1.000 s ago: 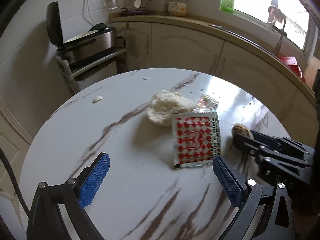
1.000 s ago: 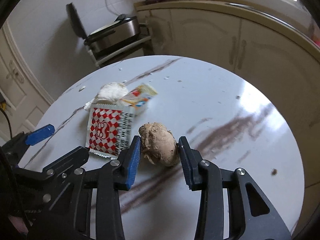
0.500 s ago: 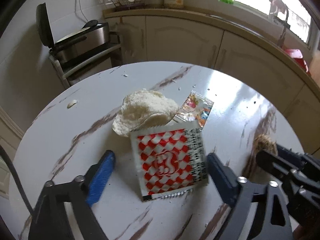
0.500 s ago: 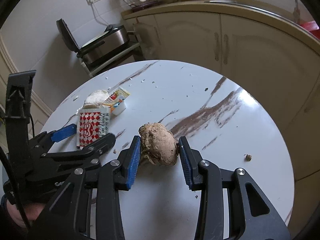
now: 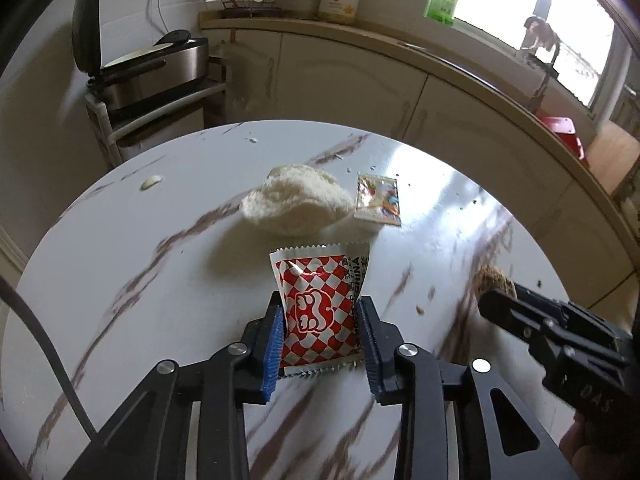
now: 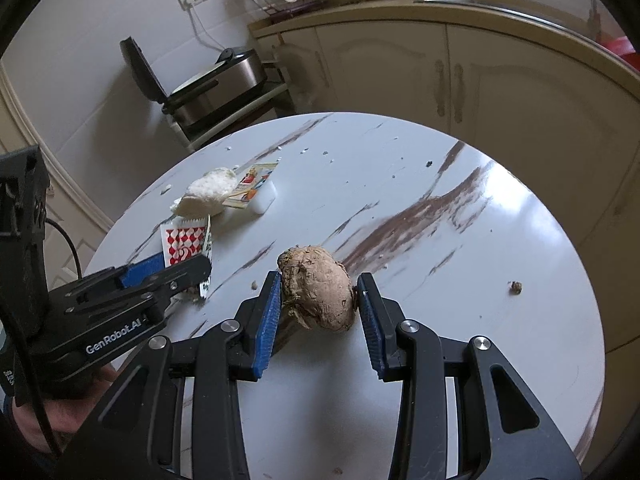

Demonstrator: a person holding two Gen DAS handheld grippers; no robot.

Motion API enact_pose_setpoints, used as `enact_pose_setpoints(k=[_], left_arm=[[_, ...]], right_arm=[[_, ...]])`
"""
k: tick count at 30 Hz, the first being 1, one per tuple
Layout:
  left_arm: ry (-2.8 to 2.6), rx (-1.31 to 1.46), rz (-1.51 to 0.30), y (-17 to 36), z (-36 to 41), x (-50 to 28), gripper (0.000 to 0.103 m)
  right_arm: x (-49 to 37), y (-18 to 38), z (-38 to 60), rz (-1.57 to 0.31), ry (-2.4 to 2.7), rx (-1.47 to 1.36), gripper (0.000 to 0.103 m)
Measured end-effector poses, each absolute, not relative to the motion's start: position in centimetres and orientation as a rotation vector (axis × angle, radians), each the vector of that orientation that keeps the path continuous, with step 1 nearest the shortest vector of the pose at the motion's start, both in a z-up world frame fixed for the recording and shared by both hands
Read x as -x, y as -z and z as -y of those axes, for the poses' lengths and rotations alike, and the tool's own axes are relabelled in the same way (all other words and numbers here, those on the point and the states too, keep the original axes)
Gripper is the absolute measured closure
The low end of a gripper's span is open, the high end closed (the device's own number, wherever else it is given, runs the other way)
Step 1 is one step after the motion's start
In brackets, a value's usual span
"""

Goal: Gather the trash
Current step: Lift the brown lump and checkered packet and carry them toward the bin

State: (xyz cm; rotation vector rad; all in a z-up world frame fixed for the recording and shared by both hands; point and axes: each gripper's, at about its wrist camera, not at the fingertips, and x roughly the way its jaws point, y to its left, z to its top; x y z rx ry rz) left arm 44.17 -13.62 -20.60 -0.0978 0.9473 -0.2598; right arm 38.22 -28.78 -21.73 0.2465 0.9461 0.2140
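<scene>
A round white desk (image 5: 168, 320) with brown marbled streaks is seen in both wrist views, with cream cupboards and a windowed worktop behind it. An open-lidded steel appliance (image 5: 152, 68) is noted on a rack beyond the far edge of the desk.

The left tongs (image 5: 320, 340) are lowered over a red-and-white chequered packet (image 5: 320, 304); their jaws are closing, and the packet is bowed between the blue pads, its lower end resting on the desk. The right tongs (image 6: 318, 308) are clamped on a brown lumpy root (image 6: 316, 288), which is pressed by both pads and is held close above the desk surface; whether it touches the desk cannot be told.

A crumpled white wad (image 5: 296, 204) is found near the middle of the desk, just beyond the chequered packet. A small colourful packet on a white block (image 5: 378, 204) lies touching the wad on its right side. A pale scrap (image 5: 151, 182) is recorded well apart to the left, and a small dark crumb (image 6: 516, 287) is seen near the right edge in the right wrist view
</scene>
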Motion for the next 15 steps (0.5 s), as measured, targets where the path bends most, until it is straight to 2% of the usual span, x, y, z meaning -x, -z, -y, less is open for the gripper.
enact_pose_setpoints(k=[1,2,7,10,15], left_arm=[[0.263,0.098,-0.944,20.3,13.2,-43.6,0.092],[0.265,0.096,-0.943,19.8,12.6,-43.1,0.095],[0.27,0.096,-0.934,19.0,11.0,-41.1,0.096],[0.28,0.093,-0.937,18.6,10.8,-40.0,0.092],[0.319,0.107,-0.946,17.9,11.8,-38.3,0.094]], right_arm=[[-38.1,21.6,28.8,-0.944,-0.214,-0.247,0.067],[-37.9,21.4,28.9,-0.941,-0.214,-0.249,0.067],[-36.4,20.8,28.6,-0.931,-0.204,-0.252,0.067],[-35.5,20.5,28.4,-0.933,-0.201,-0.252,0.067],[-34.1,20.0,28.2,-0.928,-0.196,-0.249,0.067]])
